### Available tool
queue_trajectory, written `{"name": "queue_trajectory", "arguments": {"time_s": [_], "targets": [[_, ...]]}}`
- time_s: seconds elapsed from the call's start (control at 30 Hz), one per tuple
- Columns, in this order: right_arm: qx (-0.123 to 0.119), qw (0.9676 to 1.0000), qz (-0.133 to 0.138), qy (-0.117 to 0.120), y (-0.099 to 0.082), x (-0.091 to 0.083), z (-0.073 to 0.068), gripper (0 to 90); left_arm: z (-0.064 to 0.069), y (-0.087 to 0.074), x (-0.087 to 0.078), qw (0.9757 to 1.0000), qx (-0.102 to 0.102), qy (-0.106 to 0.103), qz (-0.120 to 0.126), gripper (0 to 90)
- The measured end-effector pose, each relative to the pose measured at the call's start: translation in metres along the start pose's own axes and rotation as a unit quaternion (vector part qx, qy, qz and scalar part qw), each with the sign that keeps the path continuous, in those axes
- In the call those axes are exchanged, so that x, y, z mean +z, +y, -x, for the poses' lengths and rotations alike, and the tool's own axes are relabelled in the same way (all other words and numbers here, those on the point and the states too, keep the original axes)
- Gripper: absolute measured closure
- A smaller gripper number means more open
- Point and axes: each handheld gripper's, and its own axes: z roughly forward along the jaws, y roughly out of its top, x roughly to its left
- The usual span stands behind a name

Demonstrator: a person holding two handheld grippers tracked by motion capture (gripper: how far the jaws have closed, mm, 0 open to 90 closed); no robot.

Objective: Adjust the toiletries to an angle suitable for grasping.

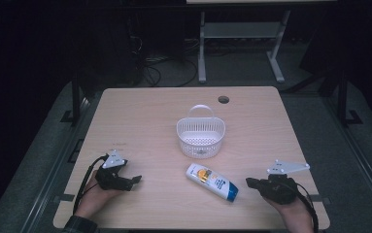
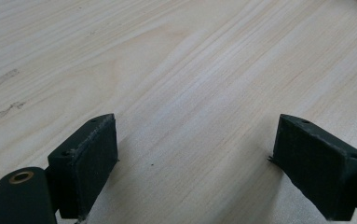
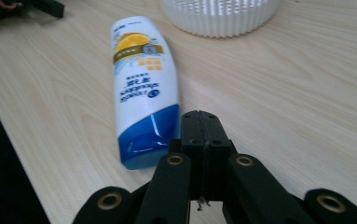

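Observation:
A white shampoo bottle (image 1: 211,181) with a blue cap end and a yellow label lies flat on the wooden table (image 1: 140,116), near the front. In the right gripper view the bottle (image 3: 141,88) lies just left of my right gripper (image 3: 203,122), whose jaws are pressed together with nothing between them. In the high view the right gripper (image 1: 249,182) sits a little to the right of the bottle's blue end. My left gripper (image 1: 136,180) rests at the front left with its jaws wide apart over bare wood (image 2: 195,135). A white slotted basket (image 1: 200,134) with a handle stands behind the bottle.
A round cable hole (image 1: 223,99) sits near the table's far edge. Beyond the table stand white table legs (image 1: 202,48) and cables on a dark floor. Metal rails run along both sides of the table.

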Motion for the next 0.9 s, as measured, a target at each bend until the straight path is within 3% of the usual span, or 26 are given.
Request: {"name": "queue_trajectory", "arguments": {"time_s": [0.9], "targets": [[-0.037,0.9965,-0.029,0.069,0.006,0.03,-0.042,89.5,0.0,0.0,0.0,1.0,0.001,0.0,-0.001,13.0]]}}
